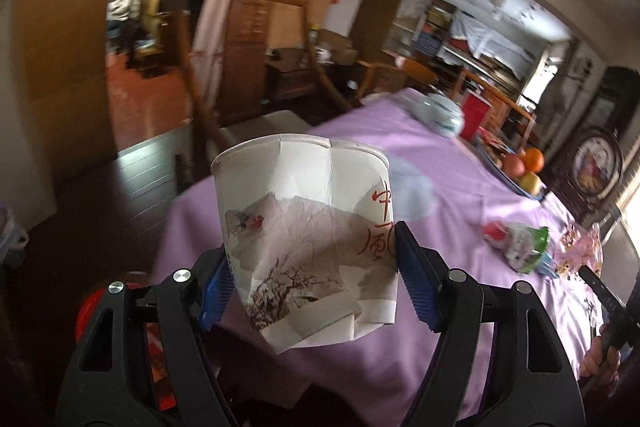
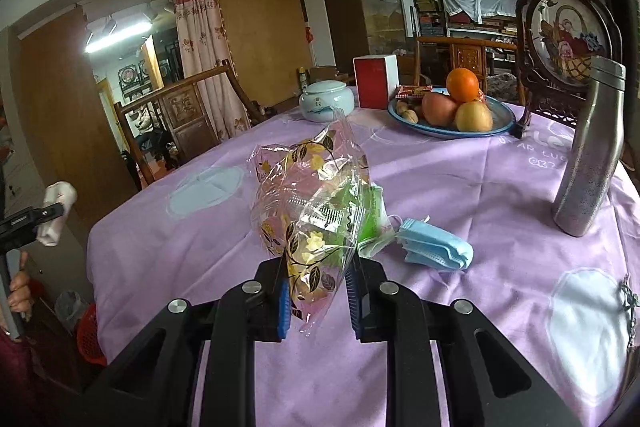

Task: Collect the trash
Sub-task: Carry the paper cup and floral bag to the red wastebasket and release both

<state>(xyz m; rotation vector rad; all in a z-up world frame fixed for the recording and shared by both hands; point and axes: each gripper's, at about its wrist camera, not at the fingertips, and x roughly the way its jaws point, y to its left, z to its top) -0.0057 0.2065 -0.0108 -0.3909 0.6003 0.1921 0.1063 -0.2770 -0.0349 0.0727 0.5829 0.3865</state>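
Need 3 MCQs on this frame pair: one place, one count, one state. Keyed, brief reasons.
1. Where does the blue face mask lie?
A. on the purple tablecloth
B. in the fruit plate
C. on a chair

2. How many whole fruits sit in the fruit plate?
A. one
B. three
C. five

3. What state is the paper cup in?
A. smooth, standing on the table
B. creased, clamped in the left gripper
C. torn in half

Key: 1 A, it lies on the cloth beside the green packet. 2 B, an orange, a red apple and a yellow fruit. 3 B, blue pads press both dented sides.
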